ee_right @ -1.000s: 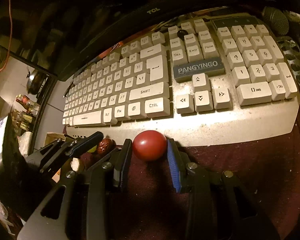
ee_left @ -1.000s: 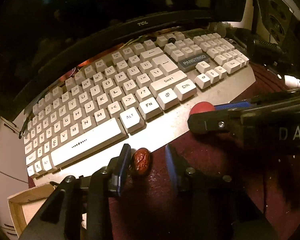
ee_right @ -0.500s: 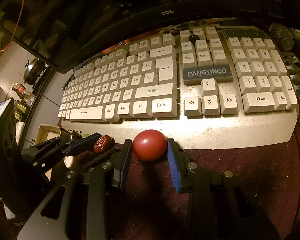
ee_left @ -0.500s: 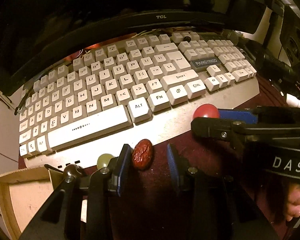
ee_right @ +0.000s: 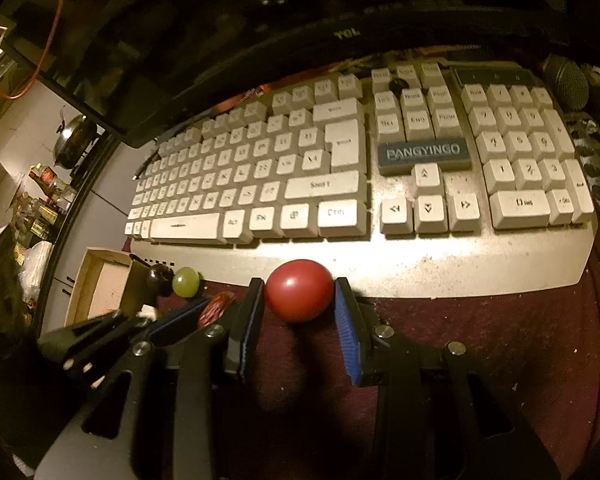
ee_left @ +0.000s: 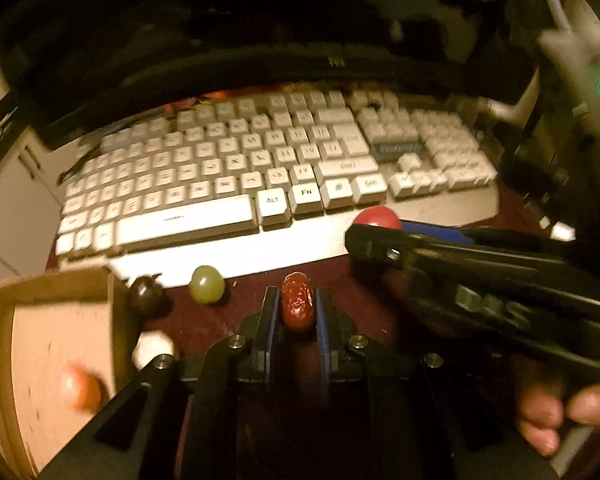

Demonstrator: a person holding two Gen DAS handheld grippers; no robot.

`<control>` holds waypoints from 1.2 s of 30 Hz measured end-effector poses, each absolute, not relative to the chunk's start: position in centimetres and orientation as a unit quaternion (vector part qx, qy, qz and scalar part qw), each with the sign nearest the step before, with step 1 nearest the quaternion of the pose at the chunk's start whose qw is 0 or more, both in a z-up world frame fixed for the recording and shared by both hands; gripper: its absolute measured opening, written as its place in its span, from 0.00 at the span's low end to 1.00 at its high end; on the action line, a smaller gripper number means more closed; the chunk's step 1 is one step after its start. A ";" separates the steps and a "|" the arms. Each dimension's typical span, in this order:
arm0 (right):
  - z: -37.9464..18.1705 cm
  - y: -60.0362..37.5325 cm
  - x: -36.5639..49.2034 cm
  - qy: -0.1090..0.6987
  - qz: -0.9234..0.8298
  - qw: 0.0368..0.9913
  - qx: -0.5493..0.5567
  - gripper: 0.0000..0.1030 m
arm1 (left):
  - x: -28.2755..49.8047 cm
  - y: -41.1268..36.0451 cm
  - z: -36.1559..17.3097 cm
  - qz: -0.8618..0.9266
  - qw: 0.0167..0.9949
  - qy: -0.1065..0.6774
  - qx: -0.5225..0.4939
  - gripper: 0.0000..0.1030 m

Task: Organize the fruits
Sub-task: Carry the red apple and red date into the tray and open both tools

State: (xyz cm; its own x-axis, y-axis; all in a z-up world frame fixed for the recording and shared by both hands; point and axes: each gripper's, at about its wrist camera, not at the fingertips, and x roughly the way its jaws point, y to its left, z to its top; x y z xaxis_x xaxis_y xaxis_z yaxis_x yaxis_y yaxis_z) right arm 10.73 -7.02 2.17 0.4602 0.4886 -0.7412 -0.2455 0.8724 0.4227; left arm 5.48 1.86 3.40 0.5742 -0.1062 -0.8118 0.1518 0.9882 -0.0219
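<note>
I am clamping the red date [ee_left: 298, 300] tight in my left gripper [ee_left: 297, 308] and the red tomato [ee_right: 299, 290] in my right gripper [ee_right: 298, 308], with one fruit lying in the box [ee_left: 52, 288] to my left while the green grape [ee_left: 207, 284] and dark fruit [ee_left: 145, 289] are waiting outside it.
</note>
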 end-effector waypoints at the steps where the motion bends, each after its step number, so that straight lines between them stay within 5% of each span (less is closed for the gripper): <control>1: 2.4 -7.0 10.6 0.468 0.219 0.847 0.127 0.36 | 4.7 2.1 4.0 -0.069 0.892 0.447 0.019 0.15; 15: 9.0 -1.0 0.2 0.316 0.334 0.885 0.074 0.36 | -8.5 9.5 10.8 0.124 0.949 0.291 -0.002 0.15; 36: 8.2 10.5 -8.5 0.339 0.388 0.857 -0.006 0.36 | -12.4 18.3 8.0 0.196 0.935 0.291 -0.043 0.15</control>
State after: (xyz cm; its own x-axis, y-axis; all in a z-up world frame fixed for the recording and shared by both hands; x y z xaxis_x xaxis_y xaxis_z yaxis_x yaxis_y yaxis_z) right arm -8.47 10.51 8.22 0.4691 0.6614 -0.5852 -0.6698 0.6983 0.2524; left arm -12.39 18.32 7.97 0.7537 0.3419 -0.5612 -0.3921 0.9193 0.0335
